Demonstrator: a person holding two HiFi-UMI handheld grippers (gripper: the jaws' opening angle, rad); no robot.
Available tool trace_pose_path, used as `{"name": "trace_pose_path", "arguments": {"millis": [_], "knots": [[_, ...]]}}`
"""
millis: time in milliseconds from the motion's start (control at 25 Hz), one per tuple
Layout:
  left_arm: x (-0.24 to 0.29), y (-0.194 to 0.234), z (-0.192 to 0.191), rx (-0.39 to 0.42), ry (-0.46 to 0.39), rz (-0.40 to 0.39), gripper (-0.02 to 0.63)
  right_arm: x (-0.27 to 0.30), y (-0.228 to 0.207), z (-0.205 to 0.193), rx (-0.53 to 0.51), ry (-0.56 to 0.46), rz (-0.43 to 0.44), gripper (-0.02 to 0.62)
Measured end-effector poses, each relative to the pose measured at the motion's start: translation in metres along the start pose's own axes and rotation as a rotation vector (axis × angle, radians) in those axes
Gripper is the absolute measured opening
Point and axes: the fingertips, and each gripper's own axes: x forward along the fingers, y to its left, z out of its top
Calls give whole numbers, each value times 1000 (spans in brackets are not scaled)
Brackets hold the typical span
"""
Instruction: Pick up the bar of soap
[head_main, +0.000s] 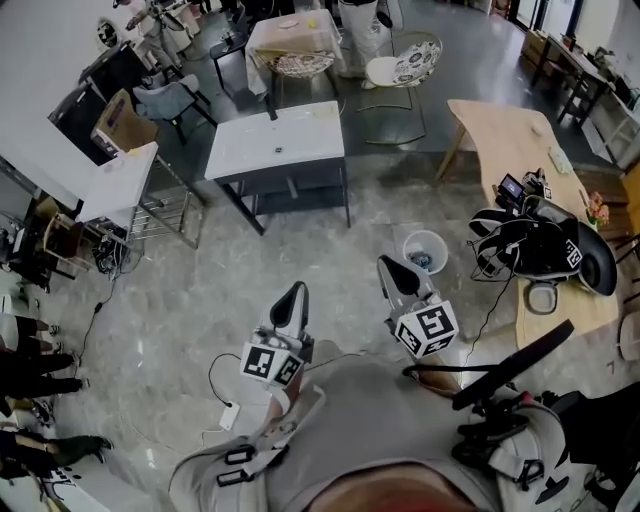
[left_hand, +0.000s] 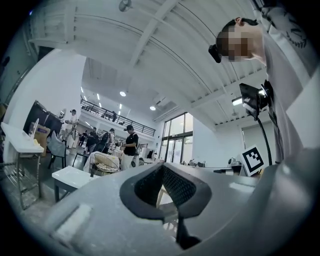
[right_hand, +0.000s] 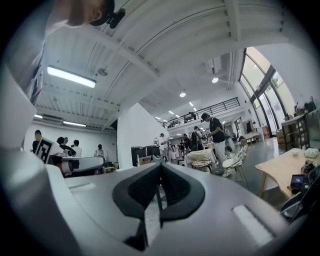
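Both tools are held close to the person's body over the grey stone floor, tips pointed forward and up. The left tool is seen in the left gripper view with its jaws pressed together and nothing between them. The right tool is likewise closed, its jaws meeting on nothing in the right gripper view. A white worktop is seen well ahead of both tools, across open floor. A small round bin is placed on the floor near the right tool. A wooden table is seen to the right, with a black bag laid on it. The bar of soap cannot be made out in any view.
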Motion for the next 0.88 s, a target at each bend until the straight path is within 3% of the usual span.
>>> {"name": "trace_pose_path", "arguments": {"millis": [520,880], "knots": [[1,4,-3,15,-3,21,-3,15,3,-21,-2,80,52,2],[40,37,-8,-15,-7,-19,-3,44,-23,-17,-21,88,-20,2]]}}
